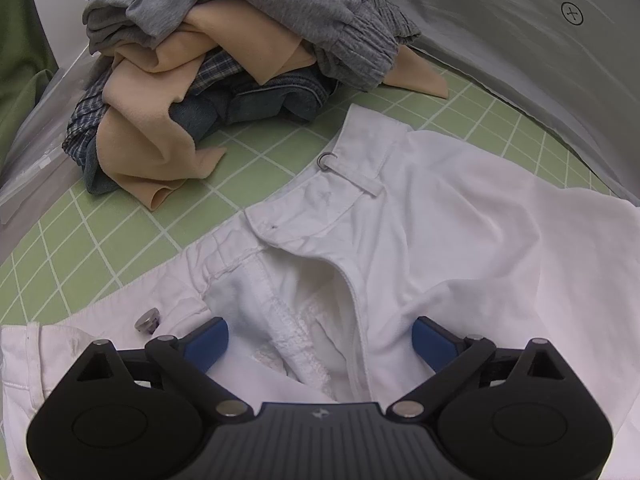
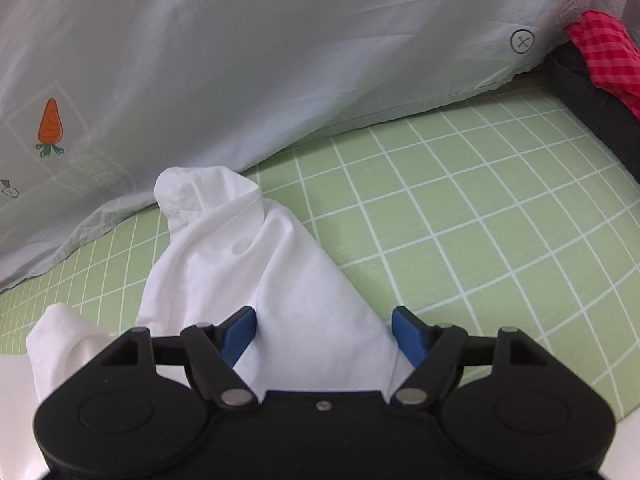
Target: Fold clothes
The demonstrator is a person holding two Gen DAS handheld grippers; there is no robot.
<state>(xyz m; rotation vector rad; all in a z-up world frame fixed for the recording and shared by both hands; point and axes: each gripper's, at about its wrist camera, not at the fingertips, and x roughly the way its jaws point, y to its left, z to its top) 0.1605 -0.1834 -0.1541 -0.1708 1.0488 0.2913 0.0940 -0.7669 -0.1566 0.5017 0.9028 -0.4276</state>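
White trousers (image 1: 460,220) lie on the green gridded mat (image 1: 120,240), waistband and unfastened fly facing me, with a metal button (image 1: 147,320) at the left. My left gripper (image 1: 320,340) hovers open over the fly, its blue fingertips (image 1: 208,340) wide apart with cloth beneath them. In the right wrist view a rumpled white trouser leg (image 2: 256,264) rises in a peak on the mat (image 2: 480,220). My right gripper (image 2: 324,334) stands open astride the near end of that leg, with its blue fingertips (image 2: 240,334) not pinching it.
A heap of unfolded clothes (image 1: 224,52), grey, peach, plaid and denim, sits at the back left. A pale grey sheet (image 2: 280,60) with a carrot print (image 2: 50,126) walls the far side. A red checked cloth (image 2: 608,52) on a dark item lies at the far right.
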